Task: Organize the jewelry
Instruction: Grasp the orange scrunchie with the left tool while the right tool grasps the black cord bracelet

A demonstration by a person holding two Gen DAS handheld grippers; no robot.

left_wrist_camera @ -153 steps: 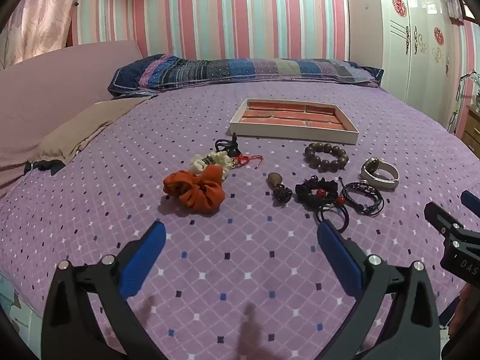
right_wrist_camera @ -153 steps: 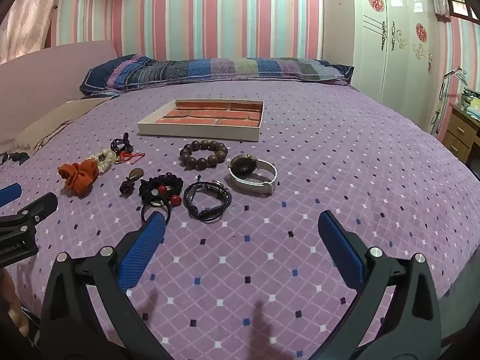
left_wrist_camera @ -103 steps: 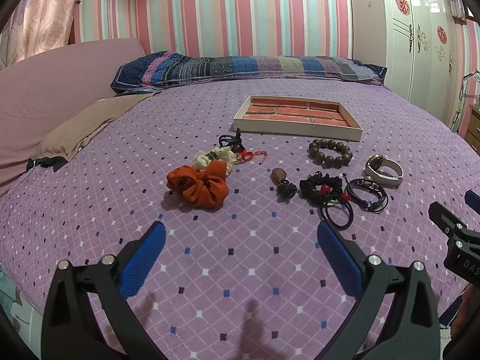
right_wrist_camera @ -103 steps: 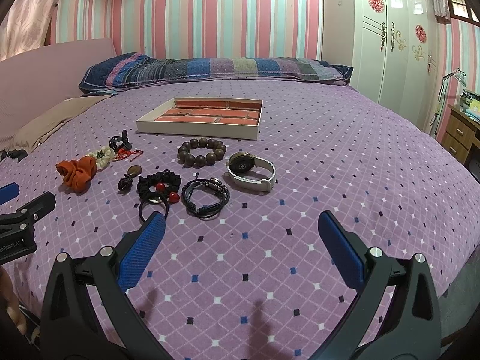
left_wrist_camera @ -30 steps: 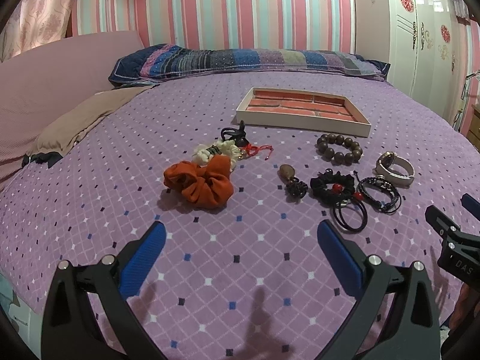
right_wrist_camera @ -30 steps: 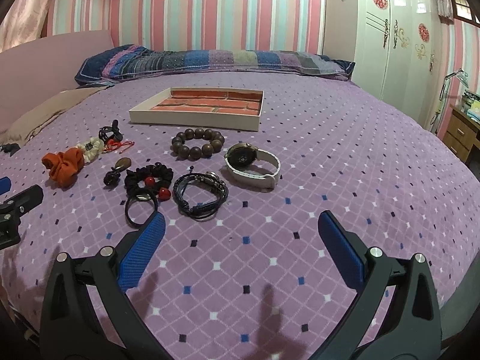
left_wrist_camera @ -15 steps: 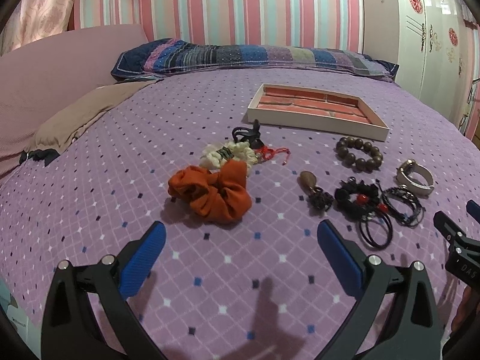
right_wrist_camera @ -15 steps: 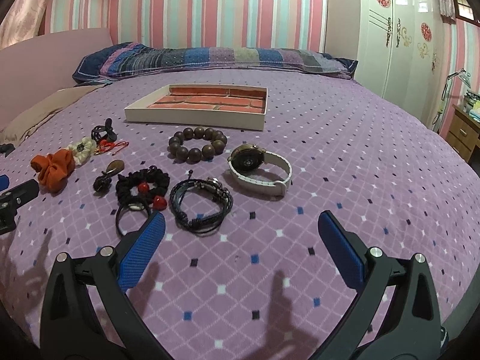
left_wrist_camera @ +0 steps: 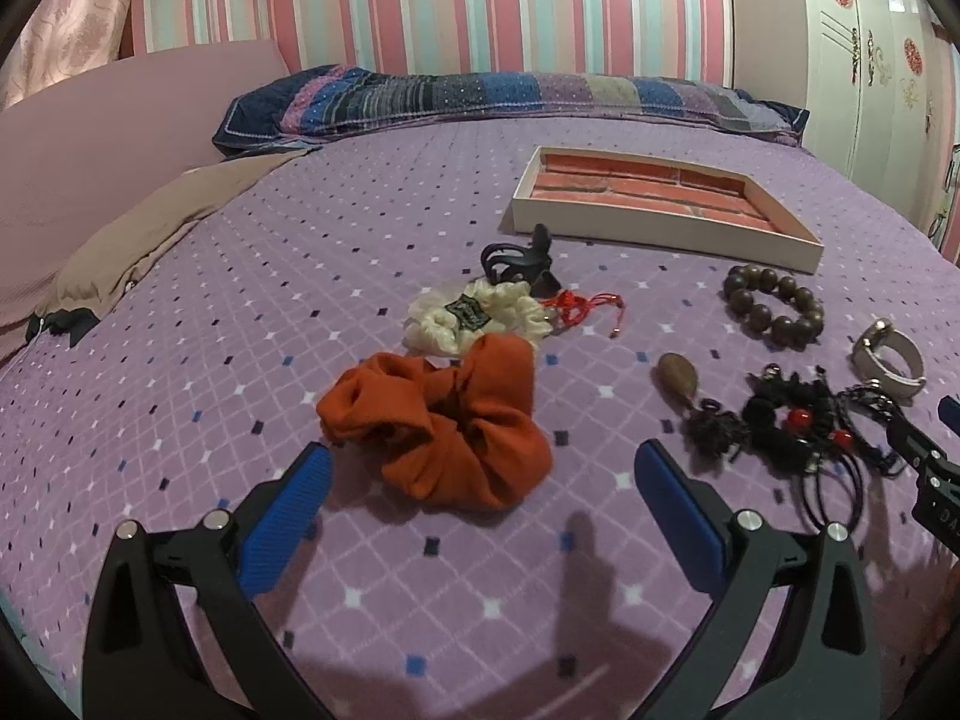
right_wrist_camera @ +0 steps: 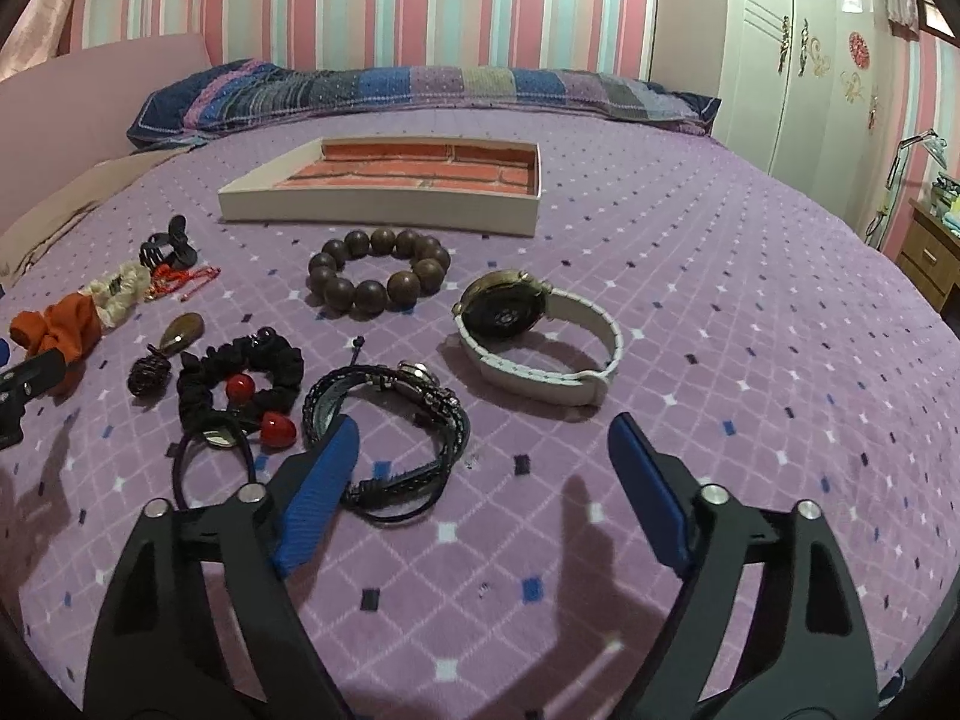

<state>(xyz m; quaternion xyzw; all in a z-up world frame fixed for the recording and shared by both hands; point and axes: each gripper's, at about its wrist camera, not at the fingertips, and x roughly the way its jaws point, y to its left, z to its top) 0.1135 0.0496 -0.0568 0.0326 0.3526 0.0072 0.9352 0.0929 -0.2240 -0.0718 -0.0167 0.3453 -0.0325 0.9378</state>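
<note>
My left gripper point(left_wrist_camera: 480, 474) is open and empty, low over the bed just in front of an orange scrunchie point(left_wrist_camera: 444, 426). Behind the scrunchie lie a cream scrunchie point(left_wrist_camera: 474, 318), a black hair clip point(left_wrist_camera: 519, 258) and a red cord point(left_wrist_camera: 585, 306). My right gripper point(right_wrist_camera: 483, 447) is open and empty, just short of a white-strapped watch point(right_wrist_camera: 534, 339); its left finger point(right_wrist_camera: 318, 492) overlaps a black braided bracelet point(right_wrist_camera: 390, 414). A wooden bead bracelet point(right_wrist_camera: 378, 273), a black scrunchie with red beads point(right_wrist_camera: 240, 384) and a brown pendant point(right_wrist_camera: 174, 336) lie nearby. The brick-patterned tray point(right_wrist_camera: 384, 207) stands behind.
All lies on a purple diamond-patterned bedspread point(right_wrist_camera: 720, 276). A striped pillow point(right_wrist_camera: 420, 90) is at the head of the bed, a tan cloth point(left_wrist_camera: 138, 234) at the left. White wardrobe doors point(right_wrist_camera: 798, 60) and a wooden nightstand point(right_wrist_camera: 930, 252) stand at the right.
Both grippers have moved forward and down toward the items. The orange scrunchie now sits close between the left fingers, and the watch and braided bracelet are close to the right fingers.
</note>
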